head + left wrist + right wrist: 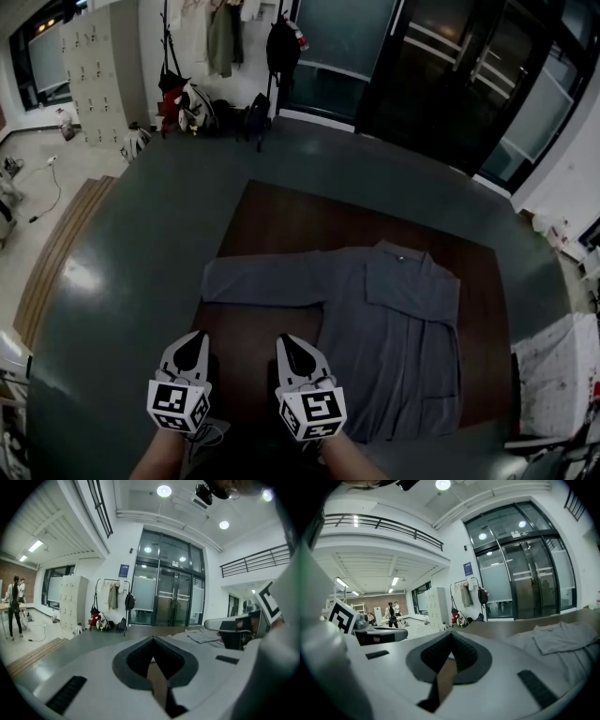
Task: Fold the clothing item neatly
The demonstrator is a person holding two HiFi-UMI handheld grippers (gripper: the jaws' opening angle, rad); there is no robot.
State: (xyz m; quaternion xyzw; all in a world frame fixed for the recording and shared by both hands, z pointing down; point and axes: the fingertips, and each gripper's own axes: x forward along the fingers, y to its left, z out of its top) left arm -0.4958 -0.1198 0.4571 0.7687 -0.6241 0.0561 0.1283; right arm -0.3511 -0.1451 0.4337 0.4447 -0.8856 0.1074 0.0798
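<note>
left gripper [196,337], right gripper [285,340] shut — shirt [394,328] lengthwise away, collar [397,251] farthest

surface: dark brown table [272,225] | on it: grey shirt [403,328], spread flat, apparently part-folded

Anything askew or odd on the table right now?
Only the grey shirt: lopsided, one sleeve stretched toward picture left on the brown table, the other apparently folded over the body. Nothing spilled or damaged.
</note>
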